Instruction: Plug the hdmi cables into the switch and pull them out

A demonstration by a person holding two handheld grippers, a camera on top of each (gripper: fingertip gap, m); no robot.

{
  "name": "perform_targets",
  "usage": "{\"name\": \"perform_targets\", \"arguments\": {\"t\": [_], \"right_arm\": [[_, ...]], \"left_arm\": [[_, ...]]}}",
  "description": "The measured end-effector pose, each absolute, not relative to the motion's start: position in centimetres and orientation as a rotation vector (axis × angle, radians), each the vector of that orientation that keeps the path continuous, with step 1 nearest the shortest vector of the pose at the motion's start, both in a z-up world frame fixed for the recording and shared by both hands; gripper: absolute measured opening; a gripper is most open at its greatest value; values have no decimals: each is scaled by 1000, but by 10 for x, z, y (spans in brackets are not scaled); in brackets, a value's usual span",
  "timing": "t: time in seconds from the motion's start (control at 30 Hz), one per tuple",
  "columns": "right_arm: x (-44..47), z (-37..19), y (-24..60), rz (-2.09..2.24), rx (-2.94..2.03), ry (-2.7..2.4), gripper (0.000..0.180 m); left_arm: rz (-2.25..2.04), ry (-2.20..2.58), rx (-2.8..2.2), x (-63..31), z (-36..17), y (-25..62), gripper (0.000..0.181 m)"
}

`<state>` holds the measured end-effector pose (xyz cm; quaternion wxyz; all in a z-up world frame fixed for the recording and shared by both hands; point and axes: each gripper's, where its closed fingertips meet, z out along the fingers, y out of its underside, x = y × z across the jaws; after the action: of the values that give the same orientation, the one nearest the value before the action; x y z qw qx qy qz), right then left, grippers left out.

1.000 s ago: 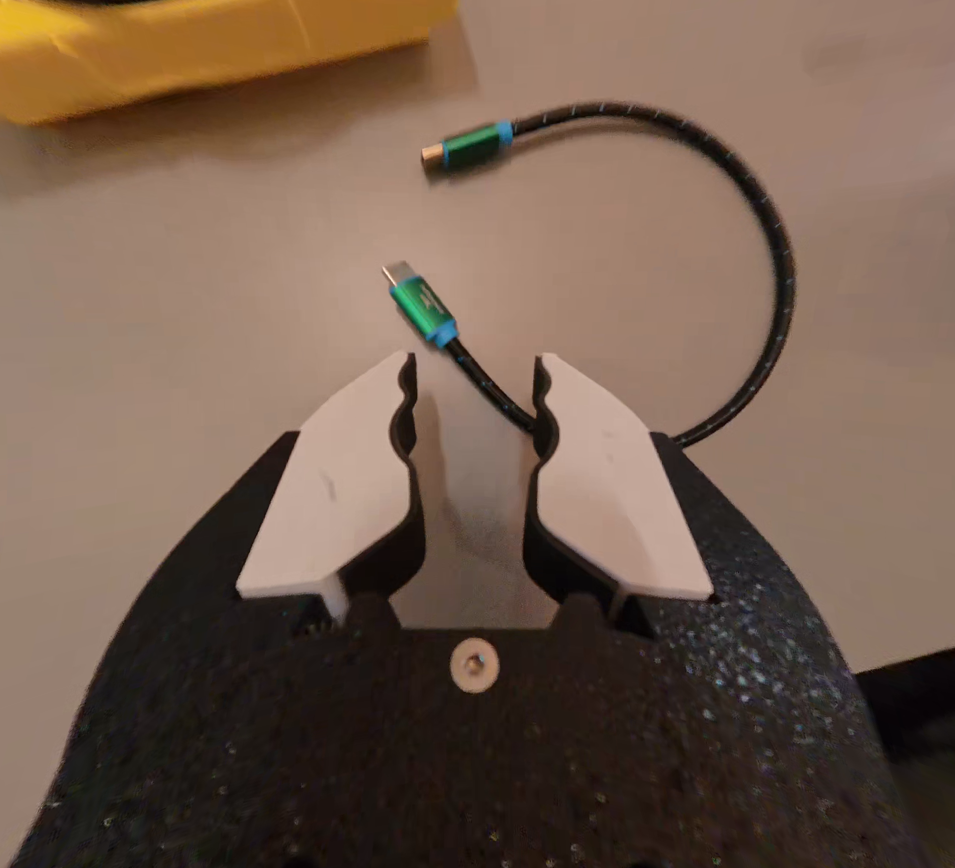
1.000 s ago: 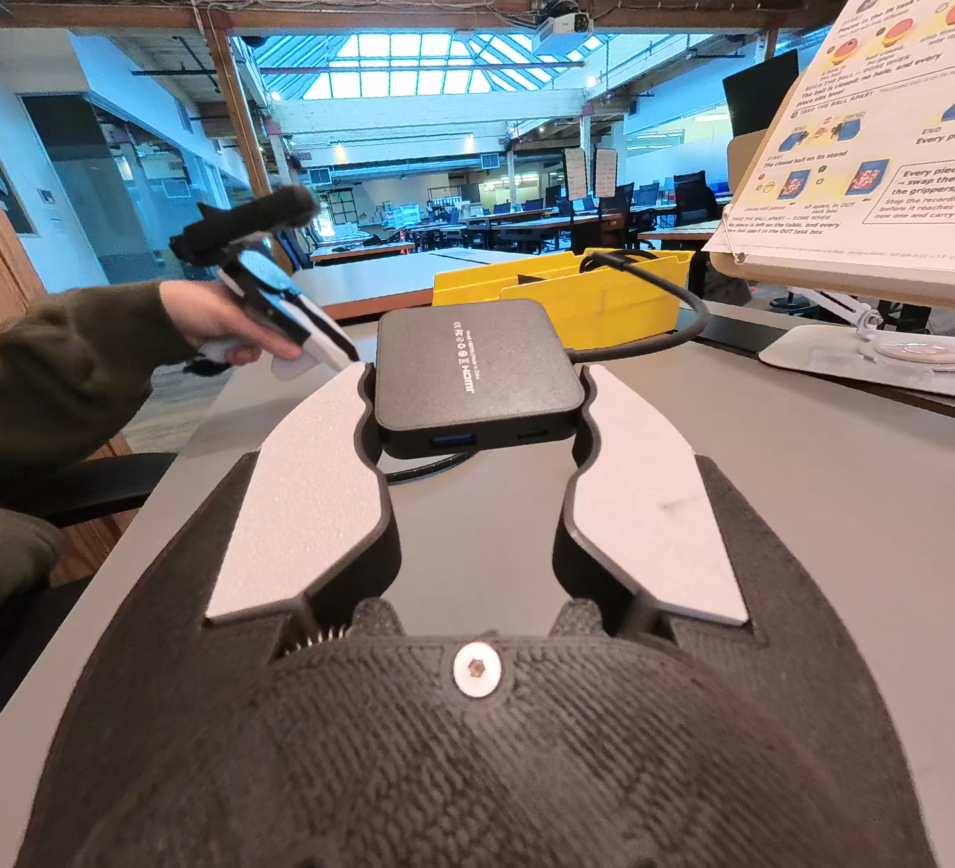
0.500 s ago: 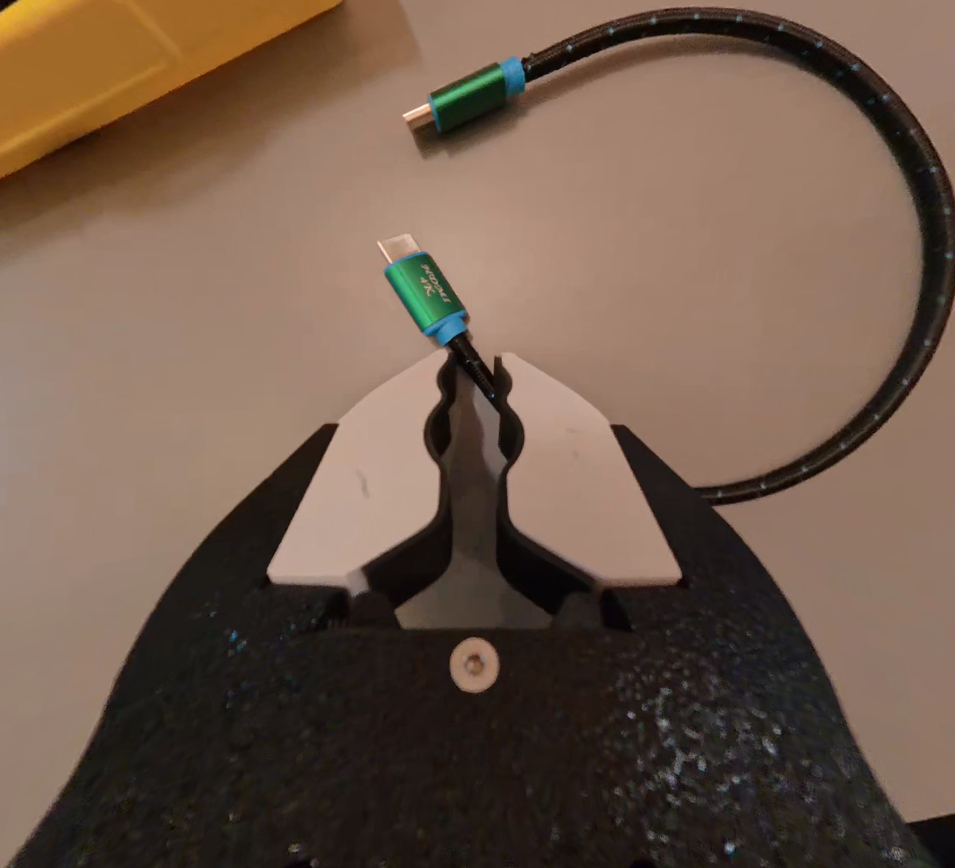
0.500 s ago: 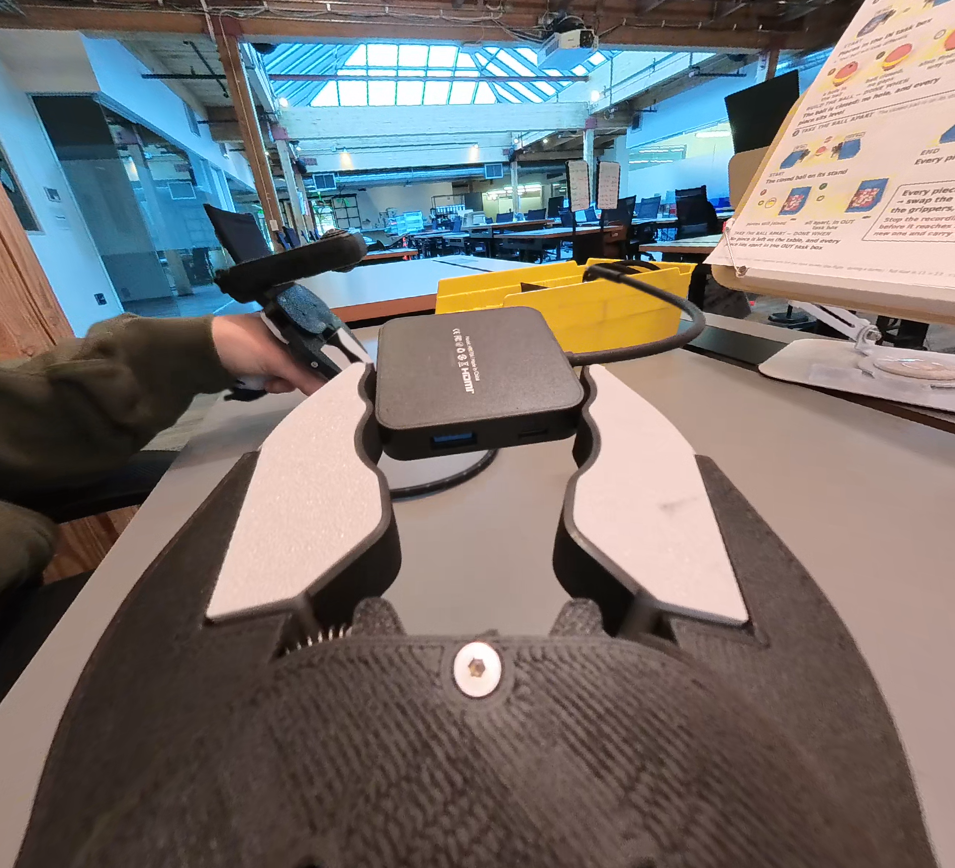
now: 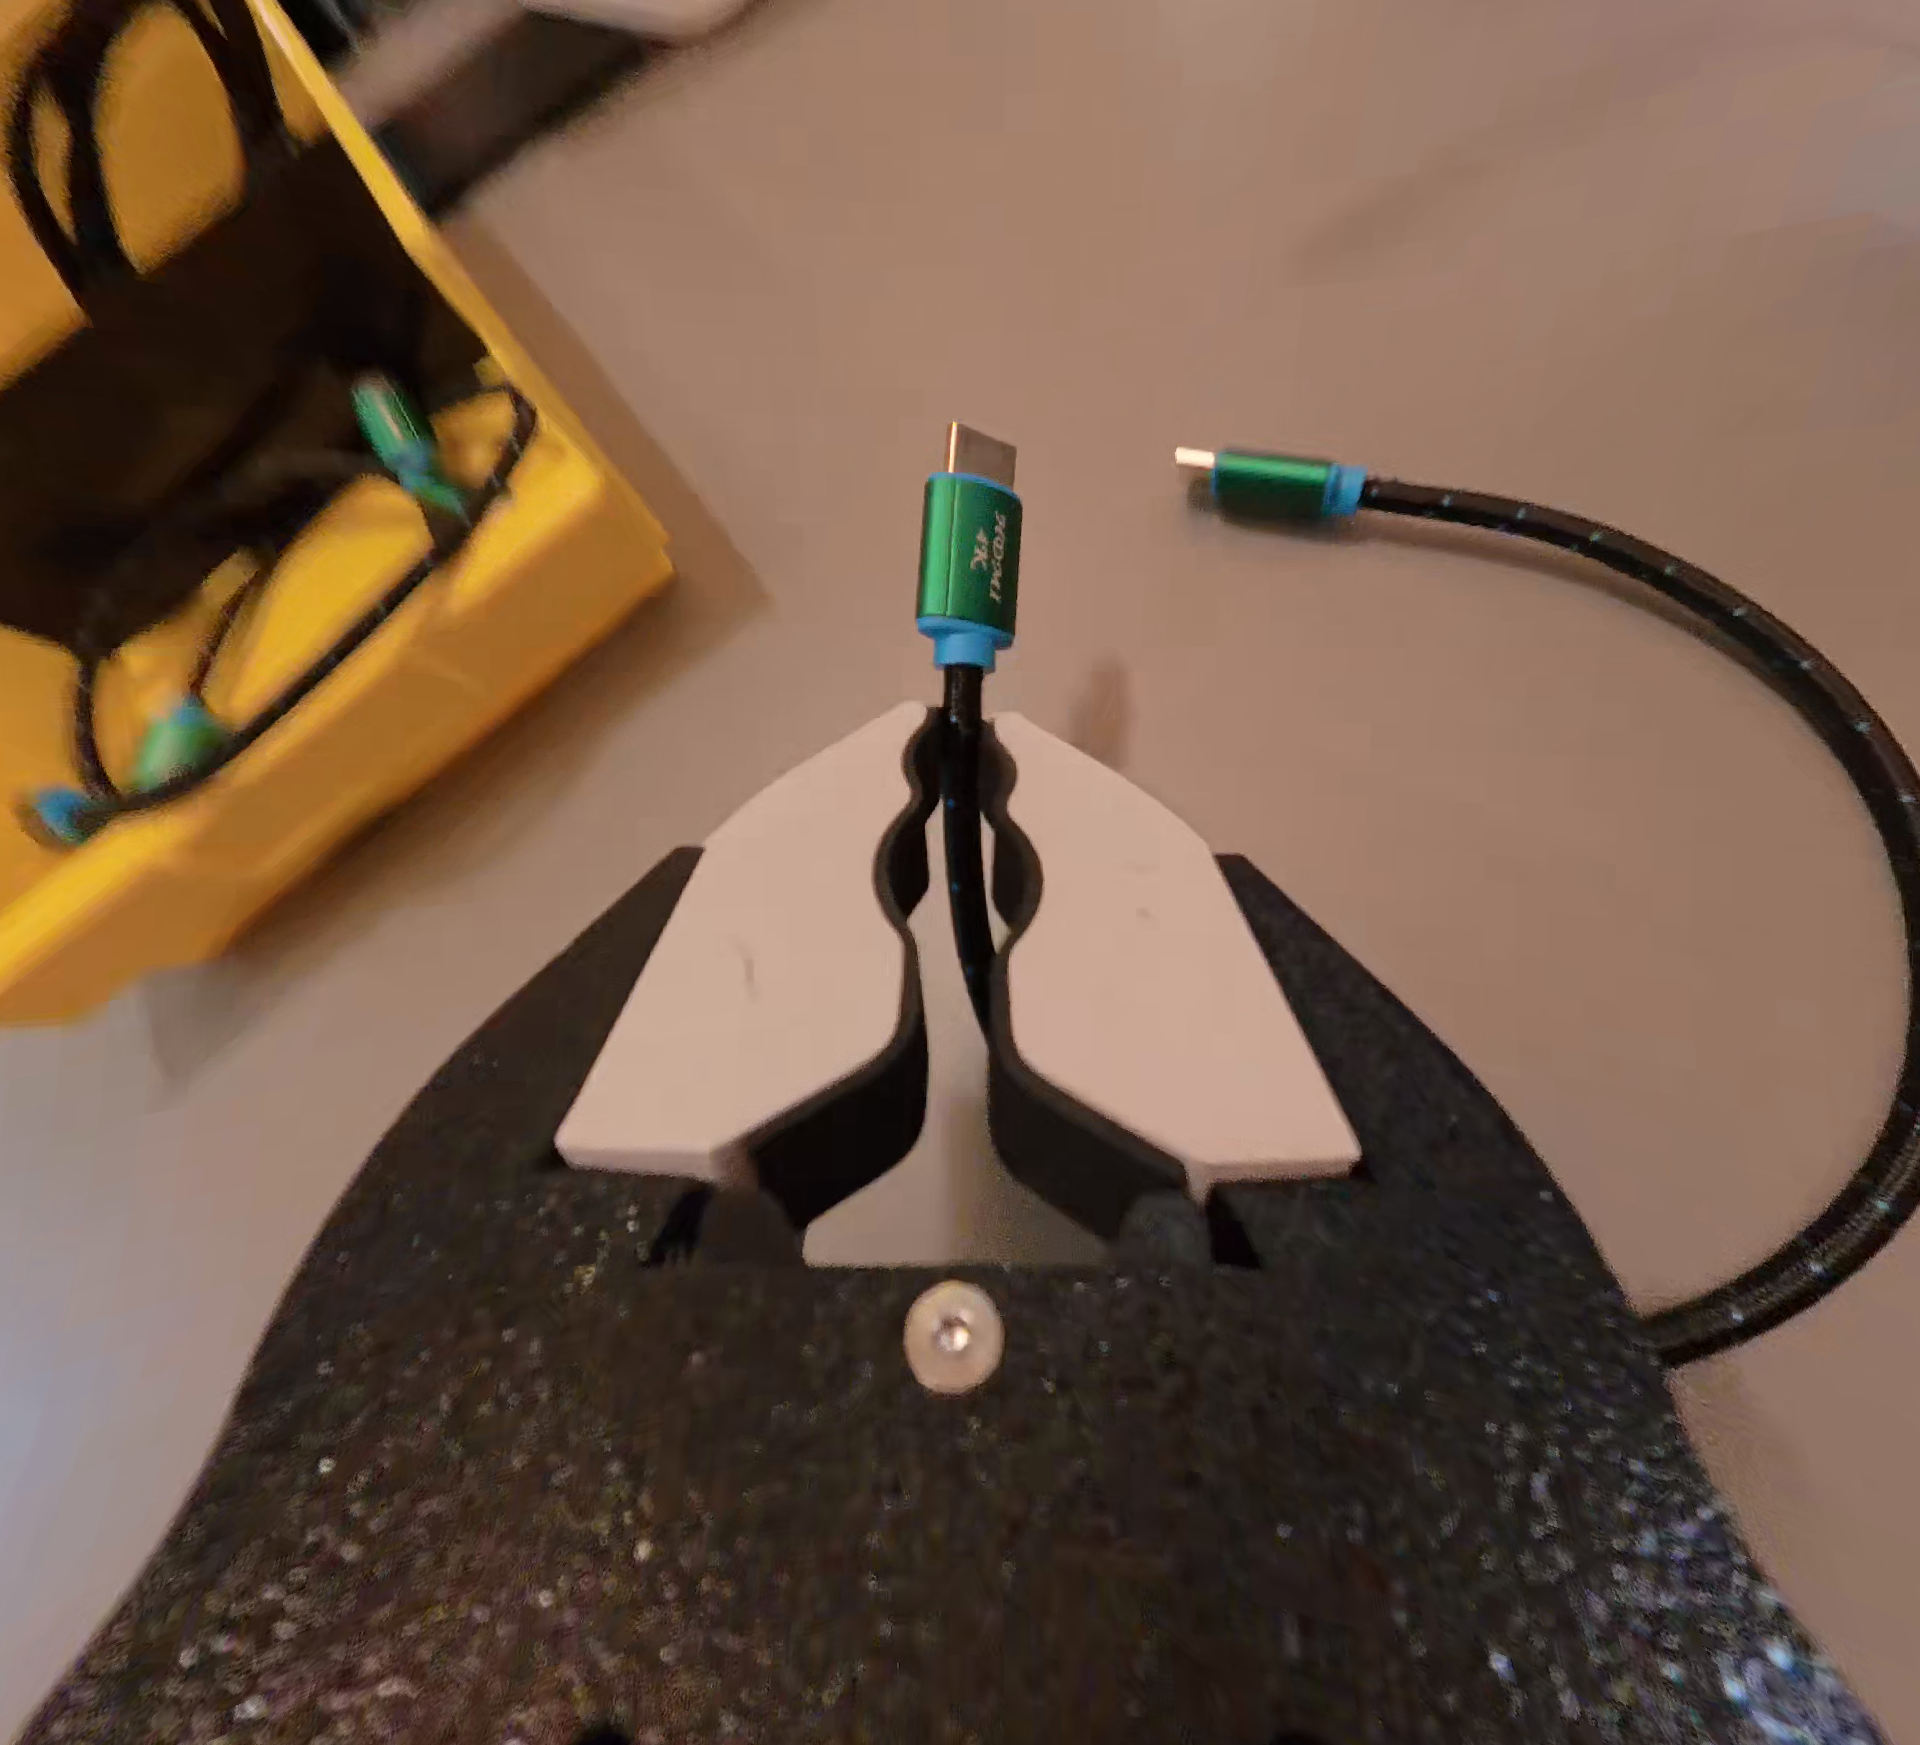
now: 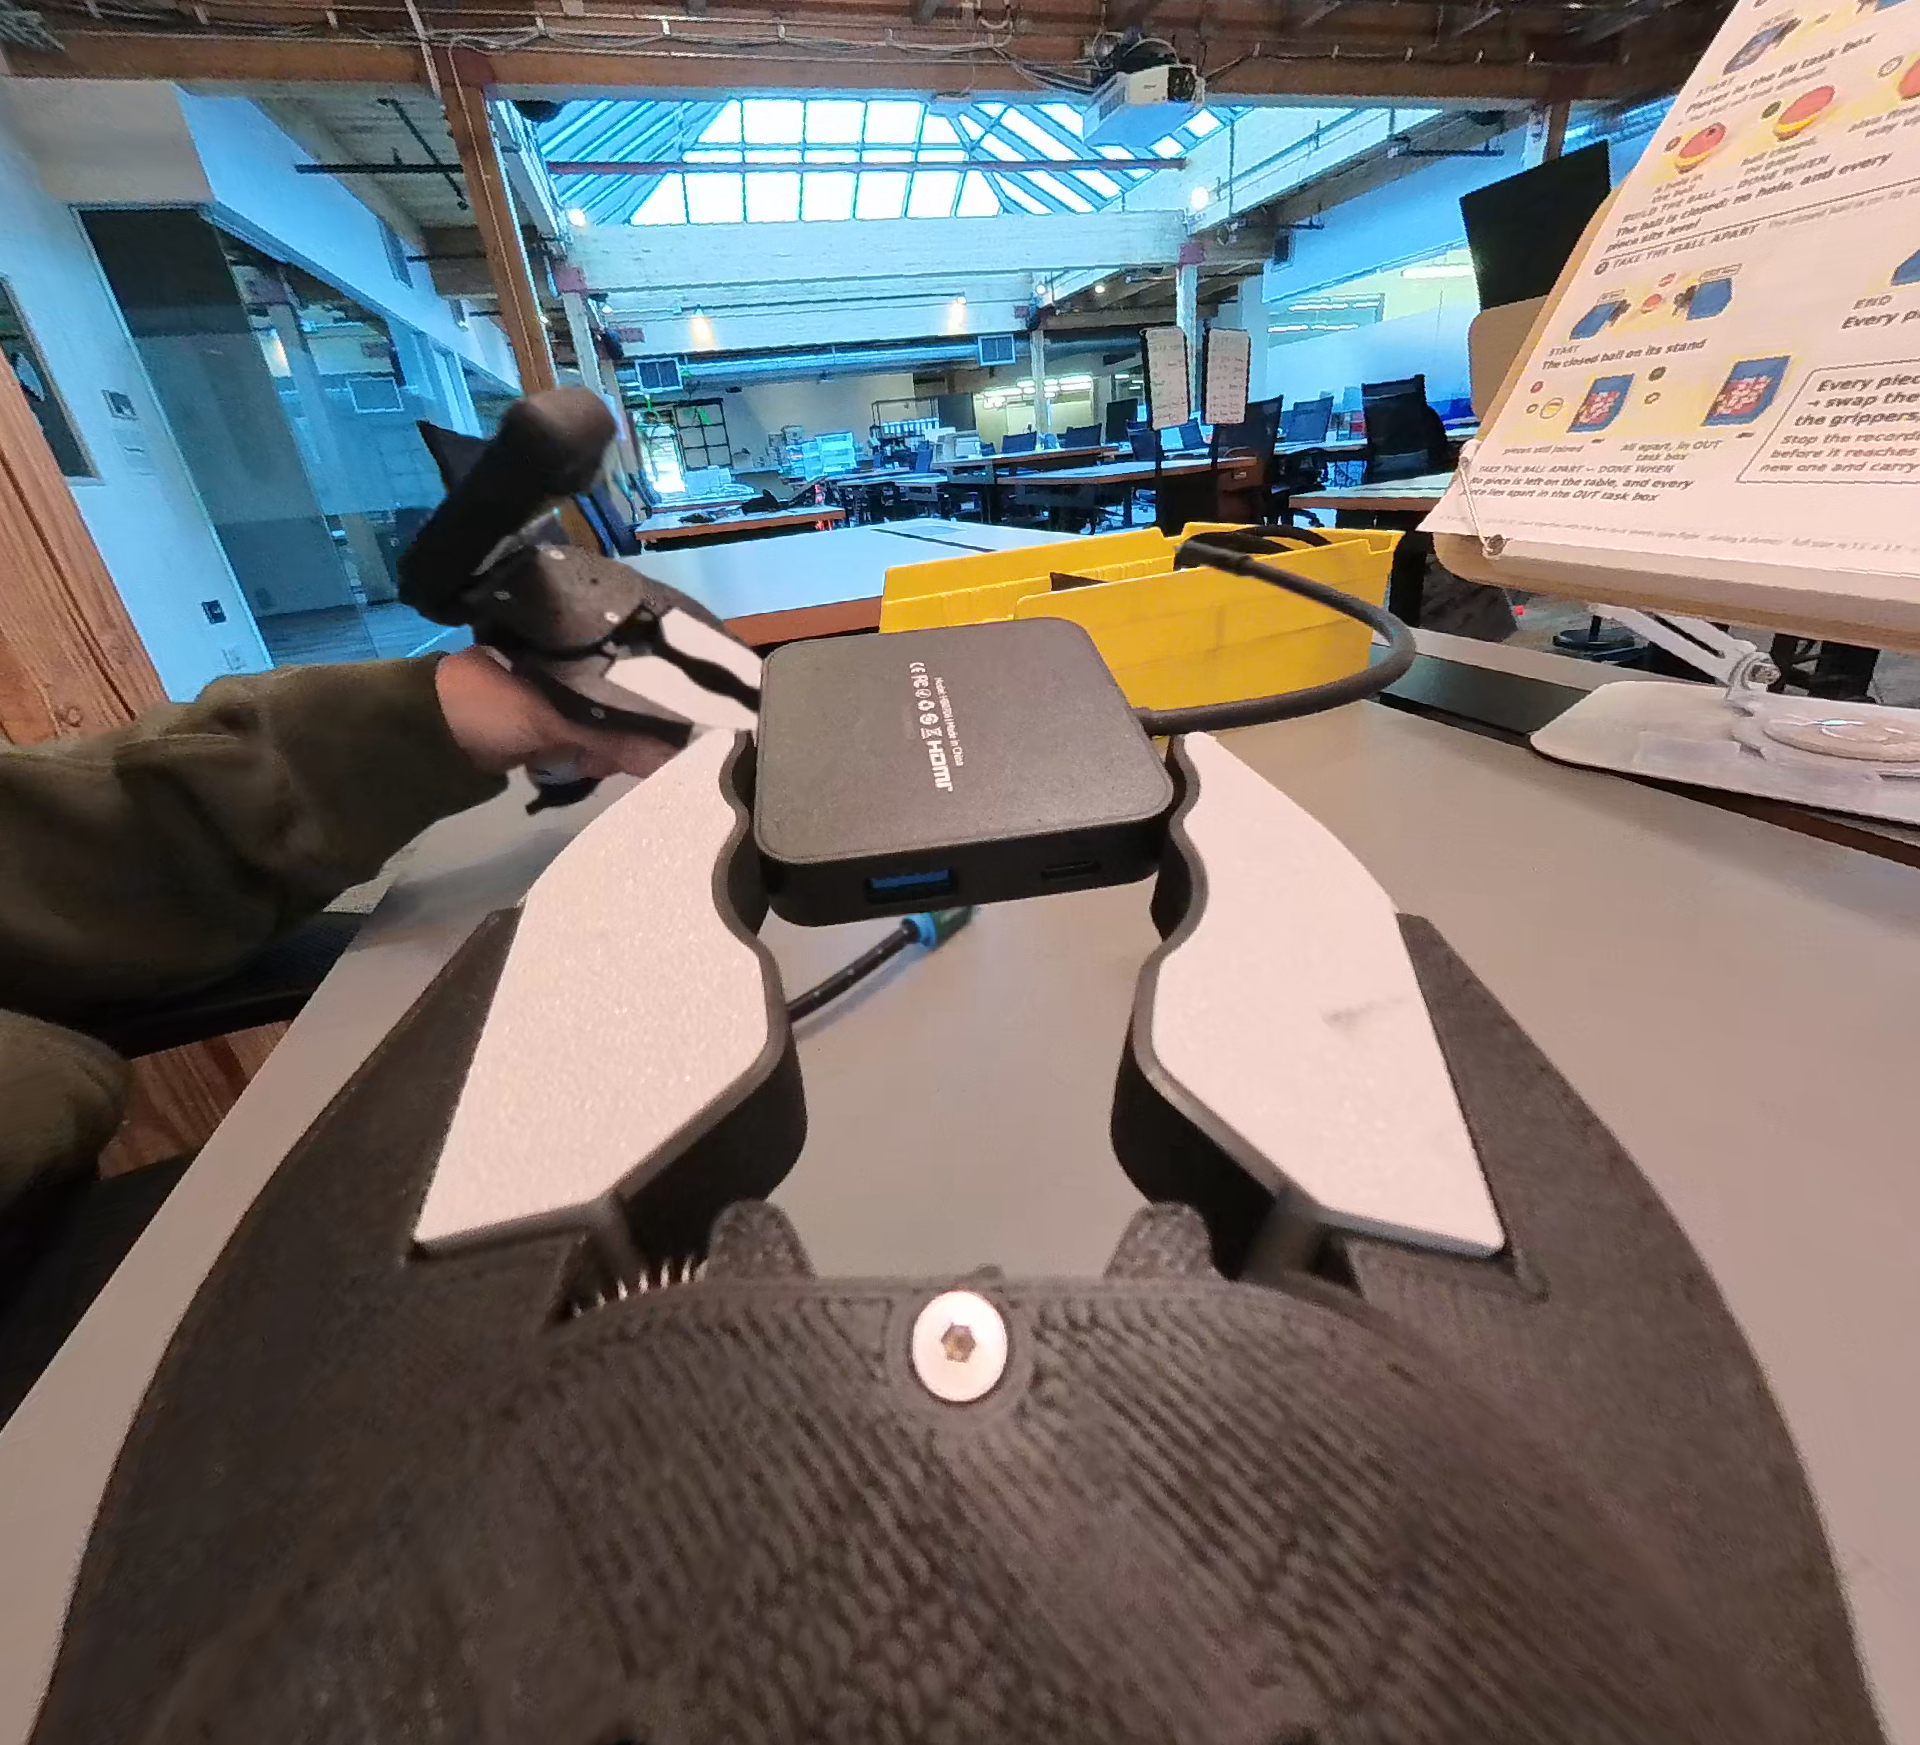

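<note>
- Braided black cable pinched between the fingertips of the left claw in the left wrist view; the cord runs down the gap between the two fingers.
- Green plug with a blue collar stands up just past the tips, metal end pointing away from the camera, clear of the bench.
- Far plug of the same cable lies flat on the bench to the right, metal end pointing left; the cord loops out right and back under the claw body.
- Yellow bin sits at left on the bench, blurred, with more black cables and green plugs inside.
- White base plate at top, blurred.

- Right wrist view: right claw clamped on the switch, one finger against each side, holding it flat above the bench.
- Switch is a dark flat box, its near edge showing a blue port and a small slot; both look empty.
- Its own black lead curves off the right rear toward a yellow bin.
- Green plug and cord visible on the bench beneath the switch.
- Left claw sits at left, tips just beside the switch's left rear corner, held by a hand in a dark green sleeve; its grip is hidden from this side.
- Instruction sheet on a stand at right.
</note>
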<state>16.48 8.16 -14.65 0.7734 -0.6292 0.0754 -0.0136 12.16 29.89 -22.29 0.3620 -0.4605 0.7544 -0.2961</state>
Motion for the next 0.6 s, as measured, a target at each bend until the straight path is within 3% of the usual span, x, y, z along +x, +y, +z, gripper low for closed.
{"name": "perform_targets", "arguments": {"t": [0.03,0.23,0.6], "right_arm": [[165,-146,81,-28,-1361,165,74],[167,-145,78,-17,-1339,178,74],[171,-141,73,-4,-1299,200,74]], "left_arm": [[-790,1899,-1126,125,-212,297,6],[-879,1648,-778,134,-142,286,6],[-416,1314,-219,125,-65,265,6]]}}
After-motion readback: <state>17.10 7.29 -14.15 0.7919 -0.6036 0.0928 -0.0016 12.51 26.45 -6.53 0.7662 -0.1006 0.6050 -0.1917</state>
